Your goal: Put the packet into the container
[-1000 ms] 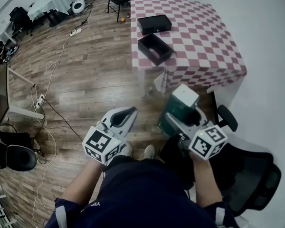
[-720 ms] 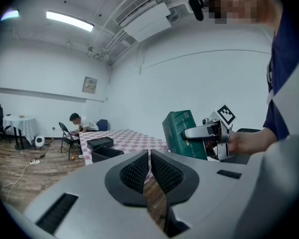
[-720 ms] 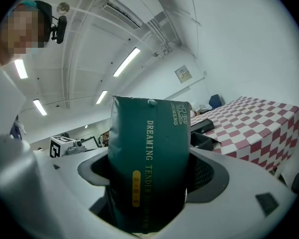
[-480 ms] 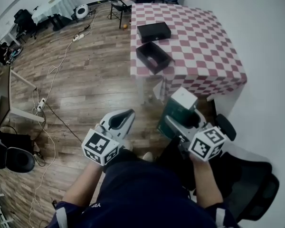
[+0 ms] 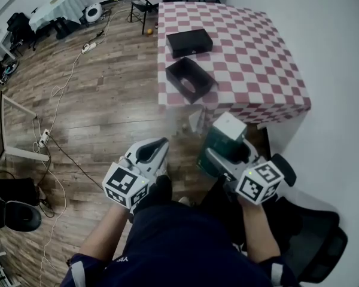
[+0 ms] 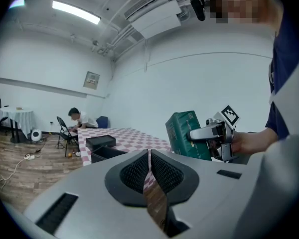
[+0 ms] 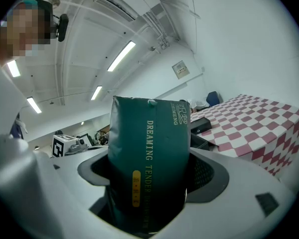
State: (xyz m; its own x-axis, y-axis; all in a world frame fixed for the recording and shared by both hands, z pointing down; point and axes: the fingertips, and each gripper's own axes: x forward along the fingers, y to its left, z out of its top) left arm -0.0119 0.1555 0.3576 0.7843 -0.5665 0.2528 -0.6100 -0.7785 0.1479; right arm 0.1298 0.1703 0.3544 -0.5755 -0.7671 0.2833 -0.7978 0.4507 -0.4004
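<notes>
Green and lettered in pale print, the packet [image 7: 149, 153] is standing upright between the jaws of the right gripper [image 5: 226, 153], which is clamping it from both sides. In the head view the packet [image 5: 214, 145] is hanging in the air above the wooden floor [image 5: 96, 100], short of the table [image 5: 257, 52] and well apart from the container [image 5: 179, 86]. That container, an open black box, is sitting near the table's front left corner on the pink-and-white checked cloth. A second, flatter black box [image 5: 189, 42] is lying just behind it. The left gripper [image 6: 149, 167] is hovering beside the right one with its jaws pressed together and nothing between them. A black office chair [image 5: 314, 244] is standing at the person's right. At the far side of the room, a seated person [image 6: 75, 117] is bending over another table.
</notes>
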